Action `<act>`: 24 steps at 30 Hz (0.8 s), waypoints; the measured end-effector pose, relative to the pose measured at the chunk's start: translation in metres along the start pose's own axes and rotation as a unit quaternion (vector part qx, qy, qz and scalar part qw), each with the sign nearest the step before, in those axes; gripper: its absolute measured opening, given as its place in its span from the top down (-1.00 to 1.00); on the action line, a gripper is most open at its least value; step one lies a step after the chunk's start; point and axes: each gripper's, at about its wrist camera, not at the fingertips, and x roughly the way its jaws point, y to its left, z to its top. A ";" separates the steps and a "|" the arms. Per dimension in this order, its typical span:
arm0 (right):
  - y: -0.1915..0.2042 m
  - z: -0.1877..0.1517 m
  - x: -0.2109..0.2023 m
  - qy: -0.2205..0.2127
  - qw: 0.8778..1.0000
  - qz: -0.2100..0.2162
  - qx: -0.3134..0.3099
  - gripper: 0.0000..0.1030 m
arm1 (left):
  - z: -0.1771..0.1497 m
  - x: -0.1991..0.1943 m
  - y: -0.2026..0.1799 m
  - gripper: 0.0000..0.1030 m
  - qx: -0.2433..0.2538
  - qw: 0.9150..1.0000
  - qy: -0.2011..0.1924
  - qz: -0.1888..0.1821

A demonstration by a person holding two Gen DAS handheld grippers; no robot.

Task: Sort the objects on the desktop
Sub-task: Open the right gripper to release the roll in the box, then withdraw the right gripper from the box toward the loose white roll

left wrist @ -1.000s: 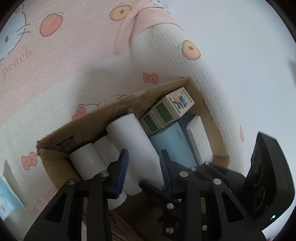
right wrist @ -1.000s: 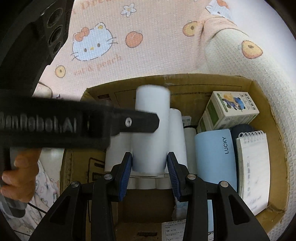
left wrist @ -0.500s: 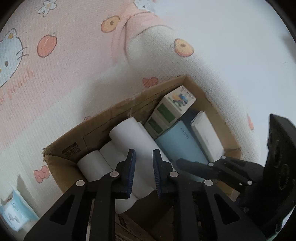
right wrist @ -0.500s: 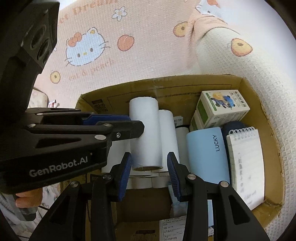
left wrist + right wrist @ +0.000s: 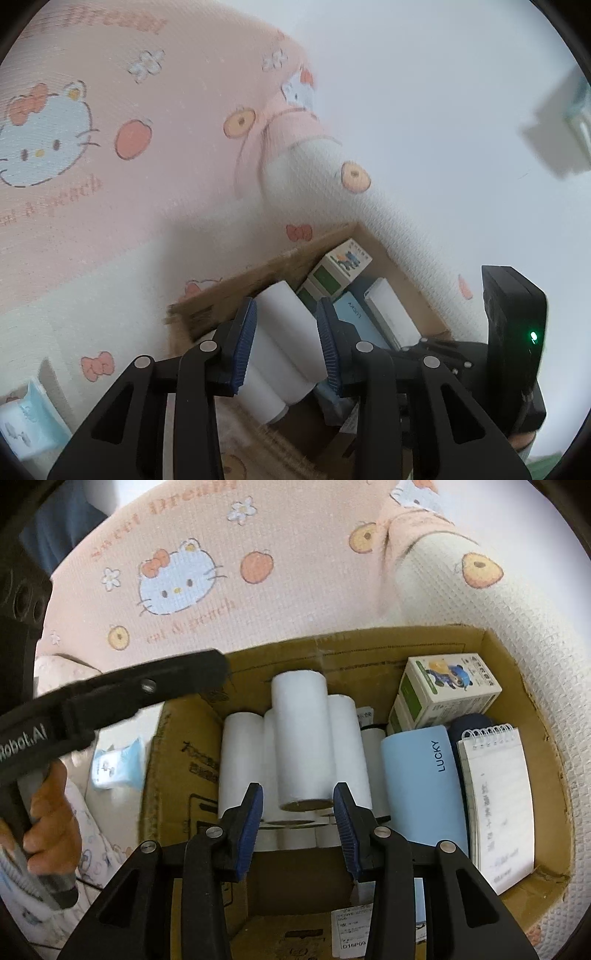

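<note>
Cardboard box (image 5: 480, 642) sits on a pink-and-cream cartoon-cat blanket (image 5: 295, 590). Inside, left to right in the right wrist view: a stack of white paper rolls lying on their sides, one roll (image 5: 301, 738) resting on top of the others; a light blue case (image 5: 421, 786) printed LUCKY; a spiral notepad (image 5: 495, 797) against the right wall. A small green-and-white carton (image 5: 443, 694) lies in the far right corner, with a dark blue object partly hidden beneath it. Right gripper (image 5: 298, 827) hangs over the near end of the top roll, blue-padded fingers (image 5: 251, 827) spread, a visible gap on each side of the roll, nothing pinched. Left gripper (image 5: 286, 347) is above the box's left side; its jaws have just been opening, fingers (image 5: 243, 343) spread and empty, the rolls seen between them lying farther off in the box. From the right wrist view the left gripper's black body crosses over the box's left rim, a hand (image 5: 51, 819) around its handle. A blue-and-white tissue pack (image 5: 114, 764) lies on the blanket just outside the box's left wall.
</note>
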 end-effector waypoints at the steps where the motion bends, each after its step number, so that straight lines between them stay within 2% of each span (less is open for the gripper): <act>1: 0.004 -0.002 -0.004 -0.001 1.000 -0.008 -0.002 0.27 | -0.002 -0.006 0.004 0.23 0.001 1.000 -0.004 -0.002; 6: 0.020 -0.005 -0.021 -0.012 0.999 -0.033 -0.014 -0.01 | -0.016 -0.033 0.022 0.18 0.006 1.000 -0.015 0.006; 11: 0.036 0.008 -0.019 -0.023 0.999 -0.036 -0.024 -0.04 | -0.041 -0.053 0.044 0.18 0.009 0.999 -0.019 0.035; 16: 0.063 0.001 -0.022 -0.025 0.997 -0.056 -0.055 -0.04 | -0.077 -0.066 0.066 0.18 0.034 0.996 -0.021 0.074; 17: 0.069 0.000 -0.022 -0.024 0.996 -0.058 -0.061 -0.04 | -0.082 -0.069 0.068 0.24 0.042 0.995 -0.027 0.087; 18: 0.075 -0.002 -0.023 -0.023 0.996 -0.060 -0.069 -0.04 | -0.088 -0.072 0.071 0.53 0.053 0.993 -0.035 0.101; 20: 0.085 -0.005 -0.023 -0.022 0.995 -0.061 -0.082 -0.04 | -0.094 -0.076 0.076 0.80 0.064 0.991 -0.036 0.112; 24: 0.108 -0.004 -0.021 -0.018 0.992 -0.067 -0.103 -0.04 | -0.100 -0.086 0.093 0.80 0.051 0.992 -0.046 0.107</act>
